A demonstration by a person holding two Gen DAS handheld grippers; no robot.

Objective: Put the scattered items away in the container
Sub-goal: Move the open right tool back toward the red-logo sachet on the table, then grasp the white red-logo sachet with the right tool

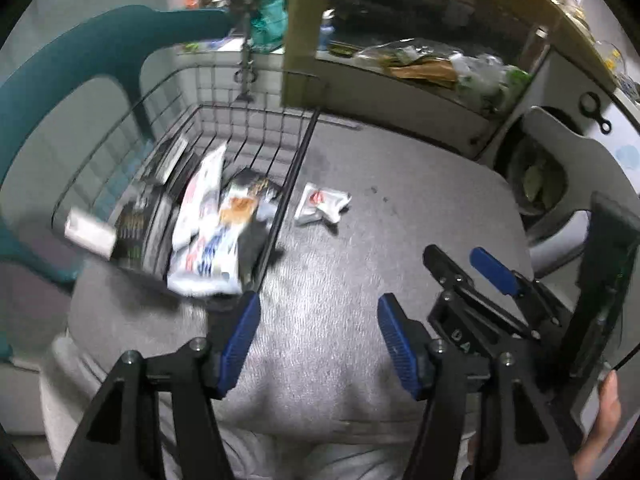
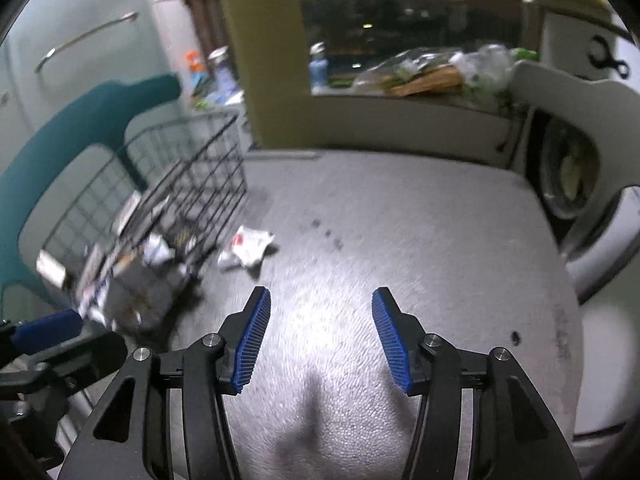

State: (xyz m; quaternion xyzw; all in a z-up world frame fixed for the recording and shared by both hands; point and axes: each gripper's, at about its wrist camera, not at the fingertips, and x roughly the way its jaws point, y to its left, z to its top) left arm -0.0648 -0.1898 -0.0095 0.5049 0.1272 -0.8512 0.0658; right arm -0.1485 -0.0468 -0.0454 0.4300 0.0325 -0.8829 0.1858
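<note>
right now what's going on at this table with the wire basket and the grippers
A person is tidying packets into a black wire basket on a grey table. Several snack packets already lie in the basket. One small white packet is left on the table, just outside the basket's wall. The left gripper and the right gripper are both open and empty, held above the table short of that packet.

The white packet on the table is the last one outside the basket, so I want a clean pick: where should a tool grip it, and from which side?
Probably grip the packet at its crumpled, raised end away from the basket, coming from above. It lies flat beside the wire wall, so that side looks cramped.
</note>
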